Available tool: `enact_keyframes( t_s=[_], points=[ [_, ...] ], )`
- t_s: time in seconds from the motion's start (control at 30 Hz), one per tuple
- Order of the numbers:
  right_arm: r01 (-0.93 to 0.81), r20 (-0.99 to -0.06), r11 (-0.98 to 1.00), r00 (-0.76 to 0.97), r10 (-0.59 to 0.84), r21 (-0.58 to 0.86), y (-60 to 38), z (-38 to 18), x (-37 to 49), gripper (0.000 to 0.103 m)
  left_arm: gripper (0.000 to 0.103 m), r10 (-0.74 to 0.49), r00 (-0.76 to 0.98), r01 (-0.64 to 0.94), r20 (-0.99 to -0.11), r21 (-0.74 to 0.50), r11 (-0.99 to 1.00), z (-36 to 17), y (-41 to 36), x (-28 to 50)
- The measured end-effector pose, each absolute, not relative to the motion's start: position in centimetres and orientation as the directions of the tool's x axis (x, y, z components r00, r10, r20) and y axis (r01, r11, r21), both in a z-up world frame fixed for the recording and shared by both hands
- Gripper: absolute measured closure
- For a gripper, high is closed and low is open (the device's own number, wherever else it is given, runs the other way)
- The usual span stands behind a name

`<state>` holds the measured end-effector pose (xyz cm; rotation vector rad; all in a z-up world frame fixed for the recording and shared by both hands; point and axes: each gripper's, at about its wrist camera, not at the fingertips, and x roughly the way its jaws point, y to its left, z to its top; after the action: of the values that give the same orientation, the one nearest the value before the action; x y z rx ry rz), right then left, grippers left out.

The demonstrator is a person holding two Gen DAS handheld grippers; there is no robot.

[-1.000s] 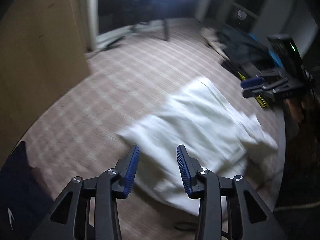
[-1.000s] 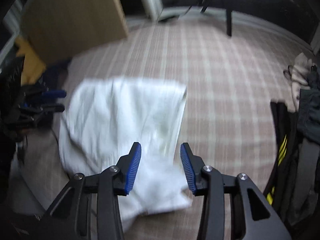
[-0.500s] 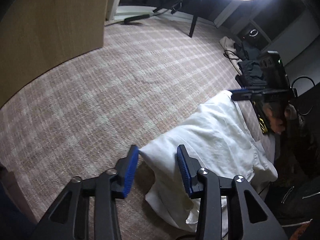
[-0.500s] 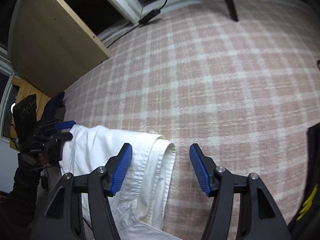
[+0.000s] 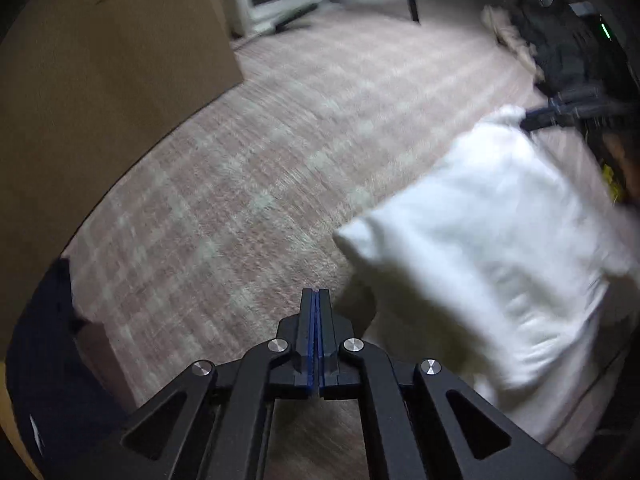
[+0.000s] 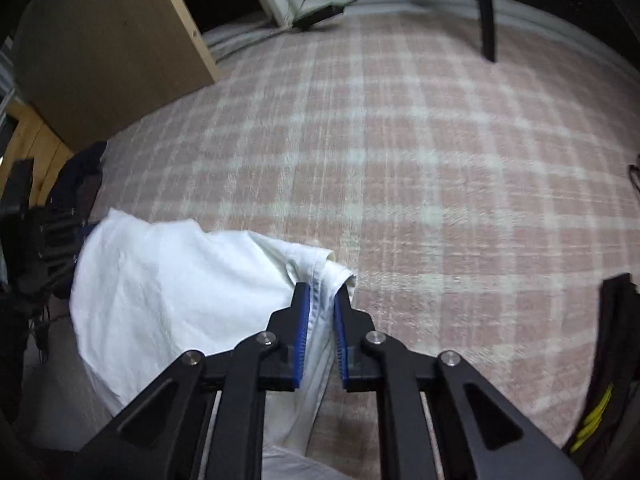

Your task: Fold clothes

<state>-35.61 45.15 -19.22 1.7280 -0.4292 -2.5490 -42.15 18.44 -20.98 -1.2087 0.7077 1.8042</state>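
A white shirt [image 5: 480,240] lies bunched on the pink plaid surface [image 5: 260,168]. My left gripper [image 5: 316,296] is shut, with nothing visible between its pads. The shirt's near corner stands just right of its tips. In the right wrist view the left gripper [image 6: 82,227] sits at the shirt's [image 6: 172,280] left edge. The jaws of my right gripper [image 6: 322,292] are closing, and the shirt's folded hem fills the gap between the blue pads. The left wrist view shows the right gripper [image 5: 532,114] at the shirt's far corner.
A wooden board [image 6: 112,52] leans at the back left. Dark clothes [image 5: 568,52] are piled at the far right, and a dark garment [image 5: 44,360] lies at the near left. A black stand leg [image 6: 488,24] rises at the back. A black-and-yellow item [image 6: 600,400] borders the right.
The left jaws closed from open; the shirt corner that stood between them now lies to their right. The right jaws narrowed onto the shirt's folded edge as the gripper sank.
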Motion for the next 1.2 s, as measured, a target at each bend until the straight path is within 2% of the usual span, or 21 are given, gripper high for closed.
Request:
enact_keyframes(
  t_s=[0.1,0.23,0.33,0.43,0.47,0.53,0.67,0.77,0.83,0.87,0.97,1.0,1.03,1.1,1.2],
  points=[
    [-0.108,-0.872,-0.980,-0.480,-0.098,0.170,43.9,-15.3,-34.9,0.066,0.101,0.444,-0.178,-0.878,-0.878,-0.062,-0.475,-17.6,18.9,-41.5],
    [-0.027,-0.848,-0.985,-0.513,-0.134,0.172,41.9,-13.6,-35.8,0.066,0.092,0.563,-0.067,-0.907,-0.824,-0.185,-0.379,-16.3,21.5,-40.1],
    [0.021,-0.858,-0.976,-0.474,-0.199,0.215,39.2,-15.6,-37.5,0.066,0.091,0.536,-0.037,-0.924,-0.843,-0.175,-0.339,-18.3,23.7,-39.2],
    [0.077,-0.894,-0.986,-0.415,-0.169,0.150,37.1,-18.8,-38.5,0.066,0.091,0.387,-0.167,-0.930,-0.907,0.014,-0.368,-21.8,24.0,-38.9],
    [0.093,-0.909,-0.989,-0.394,-0.140,0.112,36.6,-19.9,-38.7,0.066,0.090,0.368,-0.192,-0.924,-0.910,0.041,-0.380,-22.6,23.3,-38.9],
    [0.082,-0.921,-0.995,-0.381,-0.082,0.054,37.3,-20.7,-37.9,0.066,0.090,0.400,-0.181,-0.913,-0.899,0.003,-0.407,-22.3,21.9,-39.2],
    [-0.001,-0.901,-0.998,-0.428,-0.063,0.070,38.6,-18.8,-36.8,0.066,0.091,0.412,-0.197,-0.873,-0.889,-0.032,-0.487,-20.6,20.0,-40.6],
    [0.072,-0.874,-0.992,-0.470,-0.122,0.099,36.3,-16.9,-36.9,0.066,0.087,0.473,-0.173,-0.883,-0.864,-0.077,-0.463,-19.5,20.5,-41.1],
    [0.145,-0.869,-0.986,-0.472,-0.147,0.087,34.0,-16.7,-37.5,0.066,0.081,0.499,-0.129,-0.889,-0.857,-0.123,-0.441,-19.5,21.5,-41.7],
    [0.174,-0.874,-0.982,-0.461,-0.152,0.079,32.9,-16.9,-37.9,0.066,0.081,0.487,-0.130,-0.890,-0.864,-0.115,-0.441,-20.0,21.7,-41.9],
    [0.209,-0.923,-0.977,-0.365,-0.121,0.045,31.4,-19.6,-37.9,0.066,0.078,0.370,-0.204,-0.896,-0.906,0.020,-0.444,-23.0,22.5,-42.7],
    [0.199,-0.940,-0.979,-0.325,-0.105,0.040,31.8,-20.9,-37.5,0.065,0.070,0.361,-0.219,-0.893,-0.906,0.037,-0.449,-23.4,22.5,-43.0],
    [0.183,-0.942,-0.981,-0.316,-0.114,0.057,32.4,-21.0,-37.0,0.065,0.069,0.381,-0.211,-0.883,-0.900,0.008,-0.469,-23.0,22.1,-43.5],
    [0.148,-0.932,-0.983,-0.331,-0.149,0.105,33.5,-20.2,-36.3,0.065,0.075,0.377,-0.202,-0.855,-0.904,-0.025,-0.517,-22.6,21.3,-44.5],
    [0.117,-0.893,-0.978,-0.401,-0.204,0.170,34.2,-18.1,-36.9,0.065,0.075,0.449,-0.161,-0.849,-0.879,-0.108,-0.517,-21.1,21.0,-44.7]
  ],
)
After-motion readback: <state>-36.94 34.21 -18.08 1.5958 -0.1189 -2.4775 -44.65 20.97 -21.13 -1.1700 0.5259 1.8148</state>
